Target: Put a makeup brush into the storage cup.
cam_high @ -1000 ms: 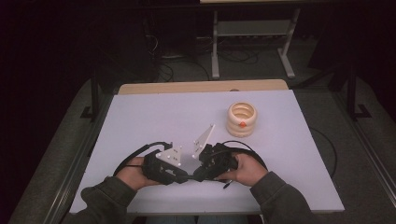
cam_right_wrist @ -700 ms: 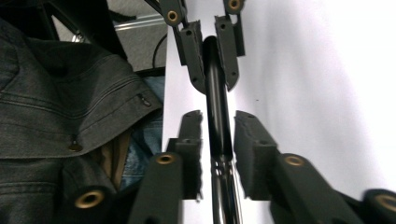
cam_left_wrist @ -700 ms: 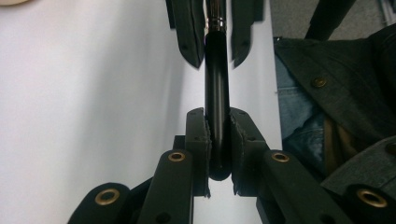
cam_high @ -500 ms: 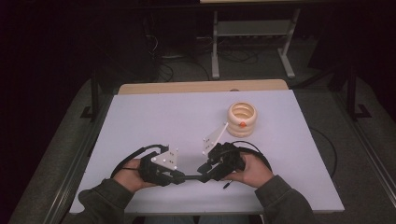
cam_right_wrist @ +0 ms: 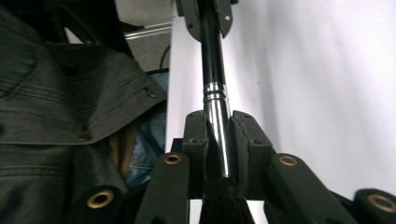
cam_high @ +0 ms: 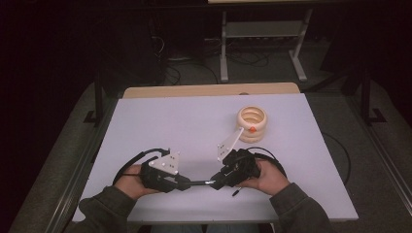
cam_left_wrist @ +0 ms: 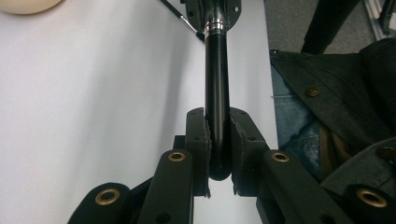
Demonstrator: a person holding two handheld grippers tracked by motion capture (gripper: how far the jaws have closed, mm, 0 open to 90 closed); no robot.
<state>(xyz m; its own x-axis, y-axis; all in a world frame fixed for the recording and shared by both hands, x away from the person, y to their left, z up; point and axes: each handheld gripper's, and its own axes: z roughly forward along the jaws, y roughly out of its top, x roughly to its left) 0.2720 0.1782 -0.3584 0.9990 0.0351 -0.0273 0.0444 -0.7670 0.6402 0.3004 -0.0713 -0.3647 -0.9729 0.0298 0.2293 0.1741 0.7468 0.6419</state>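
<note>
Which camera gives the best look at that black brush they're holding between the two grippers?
The right gripper view: the brush shows its bristles, silver ferrule and black handle, clamped at the ferrule. The left gripper view shows its handle end clamped. The high view shows a thin dark bar.

A white table (cam_high: 160, 121) with a wooden far edge carries a stack of cream rings (cam_high: 252, 124) at its right

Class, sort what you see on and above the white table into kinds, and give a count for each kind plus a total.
Brush: 1
Stack of cream rings: 1
Left gripper, right gripper: 2
Total: 4
</note>
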